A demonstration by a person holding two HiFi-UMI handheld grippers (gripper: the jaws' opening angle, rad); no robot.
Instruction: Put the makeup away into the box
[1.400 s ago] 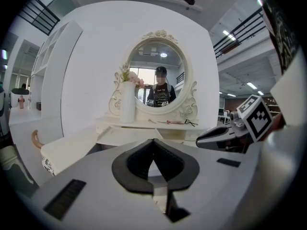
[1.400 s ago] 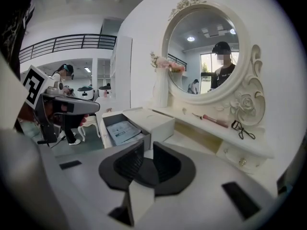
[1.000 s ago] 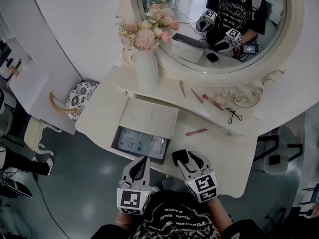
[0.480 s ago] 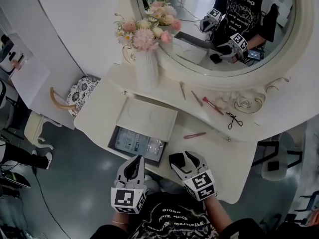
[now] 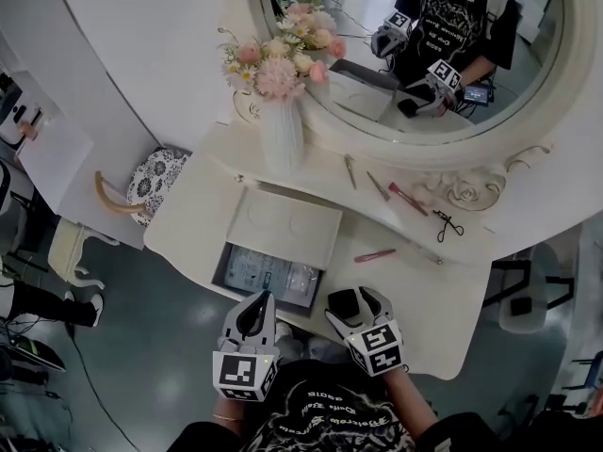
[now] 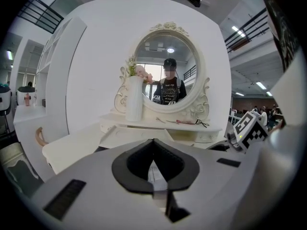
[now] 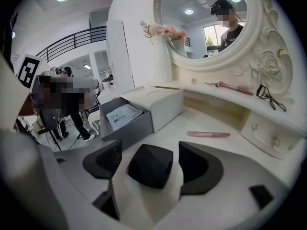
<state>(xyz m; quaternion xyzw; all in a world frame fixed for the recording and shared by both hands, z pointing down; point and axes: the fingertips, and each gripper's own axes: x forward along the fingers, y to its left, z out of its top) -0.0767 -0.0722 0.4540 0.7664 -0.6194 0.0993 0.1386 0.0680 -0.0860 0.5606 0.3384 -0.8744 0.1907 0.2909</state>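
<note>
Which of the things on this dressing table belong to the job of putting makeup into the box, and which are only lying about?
Belong to the job: open box, black case, pink stick on the tabletop; red-pink stick, eyelash curler, tweezers, thin brown stick on the shelf.

Only lying about: vase of flowers, round mirror, patterned stool.
</note>
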